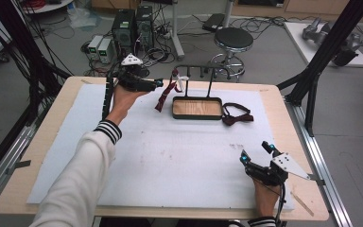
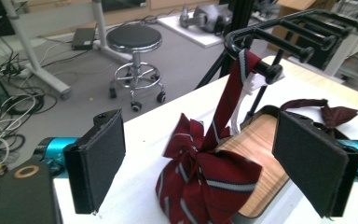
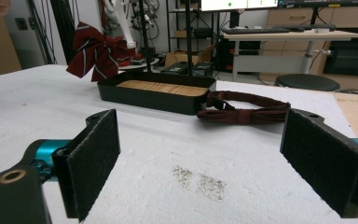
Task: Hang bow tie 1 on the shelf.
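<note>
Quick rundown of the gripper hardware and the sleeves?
Both grippers, left gripper and right gripper, are black with teal accents, flat dark padded jaws and a grey three-cornered plate on top. Black cable trails from the left. White sleeve with striped cuff.

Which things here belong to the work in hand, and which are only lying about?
In use:
- striped bow tie, hanging from the rack
- plain bow tie on the table
- left tongs, open at the striped one
- right tongs, open

Lying about:
- stool
- computers on the floor
- cables
</note>
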### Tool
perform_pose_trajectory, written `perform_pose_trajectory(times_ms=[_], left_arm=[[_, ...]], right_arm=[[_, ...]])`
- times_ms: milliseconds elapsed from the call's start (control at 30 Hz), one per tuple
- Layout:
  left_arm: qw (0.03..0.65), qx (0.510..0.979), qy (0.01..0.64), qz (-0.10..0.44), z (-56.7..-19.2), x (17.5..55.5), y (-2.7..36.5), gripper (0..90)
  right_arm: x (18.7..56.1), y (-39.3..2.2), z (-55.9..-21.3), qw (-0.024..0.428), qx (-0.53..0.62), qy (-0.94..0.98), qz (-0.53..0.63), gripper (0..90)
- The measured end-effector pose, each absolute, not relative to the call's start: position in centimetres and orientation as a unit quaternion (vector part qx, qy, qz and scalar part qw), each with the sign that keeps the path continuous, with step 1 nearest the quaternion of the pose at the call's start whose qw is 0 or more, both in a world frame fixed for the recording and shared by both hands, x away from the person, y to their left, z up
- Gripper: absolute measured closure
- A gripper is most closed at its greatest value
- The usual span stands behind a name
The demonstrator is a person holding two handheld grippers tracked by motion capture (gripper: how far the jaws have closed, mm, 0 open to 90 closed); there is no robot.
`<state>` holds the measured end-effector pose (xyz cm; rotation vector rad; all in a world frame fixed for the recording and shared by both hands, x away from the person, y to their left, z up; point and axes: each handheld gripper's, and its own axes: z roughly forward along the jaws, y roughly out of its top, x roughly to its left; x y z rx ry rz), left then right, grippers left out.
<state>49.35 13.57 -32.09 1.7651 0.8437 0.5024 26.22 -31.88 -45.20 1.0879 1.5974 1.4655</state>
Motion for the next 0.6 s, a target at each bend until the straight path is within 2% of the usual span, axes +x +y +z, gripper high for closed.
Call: perform_pose_trajectory(times_ms=[267, 600], left_arm=[[0.540, 0.746, 0.325, 0.214, -32.3, 47.8, 14.6, 14.2], [0.574, 0.721, 0.303, 0.244, -32.8, 41.4, 18.6, 14.0]], right_arm=[[26.2, -31.8, -45.2, 0.348, 0.422, 0.618, 0.565, 11.1], [26.2, -31.8, -45.2, 0.348, 0.423, 0.617, 0.565, 11.1]])
